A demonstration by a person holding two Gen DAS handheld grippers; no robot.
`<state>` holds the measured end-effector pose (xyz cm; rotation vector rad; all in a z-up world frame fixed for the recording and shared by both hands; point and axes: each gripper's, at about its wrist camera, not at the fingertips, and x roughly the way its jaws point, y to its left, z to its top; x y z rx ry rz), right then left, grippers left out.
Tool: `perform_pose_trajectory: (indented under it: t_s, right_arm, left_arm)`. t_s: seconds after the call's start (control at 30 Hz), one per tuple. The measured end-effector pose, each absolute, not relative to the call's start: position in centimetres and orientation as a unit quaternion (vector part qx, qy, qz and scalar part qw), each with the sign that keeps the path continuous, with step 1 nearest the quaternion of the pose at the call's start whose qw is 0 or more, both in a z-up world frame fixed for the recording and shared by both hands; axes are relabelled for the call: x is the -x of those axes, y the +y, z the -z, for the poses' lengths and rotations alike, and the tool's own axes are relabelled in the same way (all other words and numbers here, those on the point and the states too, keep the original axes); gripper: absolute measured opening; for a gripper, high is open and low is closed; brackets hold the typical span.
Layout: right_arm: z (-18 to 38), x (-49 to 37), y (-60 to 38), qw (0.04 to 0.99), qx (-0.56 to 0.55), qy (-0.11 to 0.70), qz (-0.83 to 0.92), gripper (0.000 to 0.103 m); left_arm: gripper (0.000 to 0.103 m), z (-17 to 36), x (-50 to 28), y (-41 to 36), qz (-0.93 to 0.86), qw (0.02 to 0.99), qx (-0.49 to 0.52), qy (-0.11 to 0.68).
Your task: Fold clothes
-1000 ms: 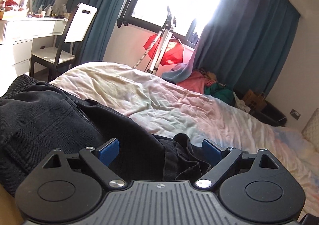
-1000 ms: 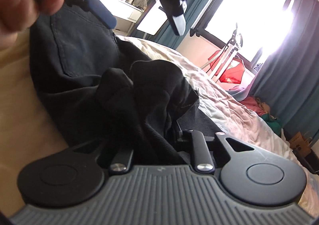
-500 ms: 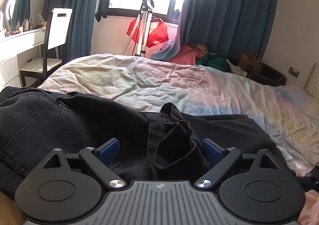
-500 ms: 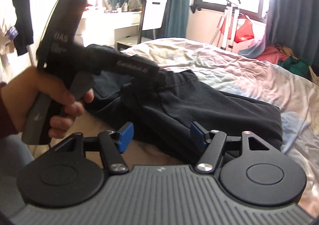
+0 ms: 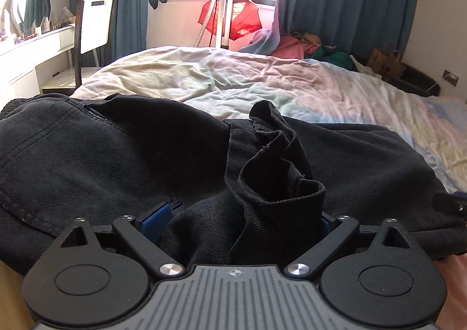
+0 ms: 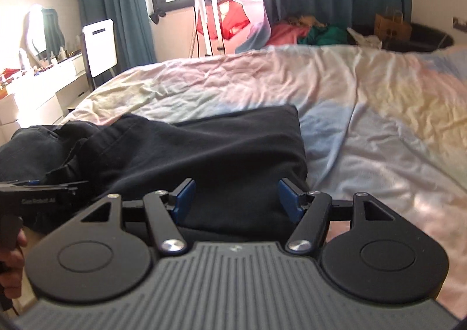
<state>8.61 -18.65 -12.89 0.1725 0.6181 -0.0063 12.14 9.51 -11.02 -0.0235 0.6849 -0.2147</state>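
A pair of black trousers [image 5: 122, 166] lies across the near edge of the bed, with a bunched, upstanding fold [image 5: 277, 172] in the middle. My left gripper [image 5: 238, 220] is open, its blue pads wide apart, with that fold lying between them. In the right wrist view the trousers [image 6: 204, 149] lie flatter, ending in a straight folded edge. My right gripper [image 6: 236, 198] is open over the near edge of the cloth and holds nothing. The left gripper also shows at the left edge of the right wrist view [image 6: 41, 192].
The bed has a wrinkled pastel cover [image 5: 262, 84]. A white chair [image 5: 93, 26] and white dresser [image 5: 26, 52] stand at the left. A garment steamer stand [image 5: 223, 3] and a heap of clothes [image 5: 309, 49] are by the window and curtains.
My right gripper let go of the black cloth and opened, then drew right along the trousers. My left gripper stayed open and moved lower and closer onto the bunched fold.
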Motion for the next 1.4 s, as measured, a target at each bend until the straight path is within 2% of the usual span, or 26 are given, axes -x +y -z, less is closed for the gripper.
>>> perform_pose_trajectory:
  t_s: [0.07,0.27,0.4,0.53,0.7,0.8,0.9,1.03,1.17,1.3,1.4]
  right_arm:
    - [14.5,-9.0,-18.7,0.941,-0.089,0.328,-0.001,0.065]
    - [15.1,-9.1,-18.9,0.941,-0.099,0.324,-0.003,0.068]
    - [15.1,-8.7,-19.4,0.941,-0.113,0.318,-0.011,0.067]
    - [14.9,-8.5,-19.9,0.939,-0.13,0.317,-0.011,0.066]
    - [14.8,-8.9,-19.8,0.939,-0.135,0.317,-0.006,0.068]
    - [14.8,-9.1,-19.7,0.939,-0.133,0.316,-0.004,0.068]
    - [14.8,-9.2,-19.8,0.94,-0.134,0.314,-0.004,0.068]
    - [14.2,-9.2,-19.3,0.947,-0.117,0.298,-0.005,0.068]
    - [12.3,-8.6,-17.6,0.962,-0.088,0.258,-0.033,0.068]
    - [11.6,-8.4,-14.9,0.966,-0.039,0.244,-0.069,0.066]
    - [14.2,-10.0,-13.5,0.949,-0.001,0.306,-0.07,0.065]
  left_arm:
    - [0.098,11.2,-12.1,9.8,0.106,0.935,0.025,0.336]
    - [0.098,10.5,-11.4,12.1,0.111,0.928,0.108,0.34]
    - [0.099,8.9,-9.5,15.8,0.085,0.916,0.204,0.336]
    - [0.099,8.0,-6.5,21.8,-0.019,0.893,0.314,0.323]
    - [0.101,10.6,-6.2,28.5,-0.107,0.803,0.483,0.333]
    - [0.096,12.9,-7.5,30.6,-0.109,0.755,0.566,0.314]
    - [0.092,13.3,-9.6,31.6,-0.109,0.758,0.579,0.281]
    - [0.064,12.4,-12.3,33.2,-0.128,0.797,0.536,0.245]
    - [0.038,13.0,-13.8,34.7,-0.122,0.808,0.518,0.255]
    - [0.025,12.0,-14.9,34.9,-0.116,0.84,0.463,0.258]
    - [0.018,10.6,-15.5,34.8,-0.118,0.861,0.427,0.25]
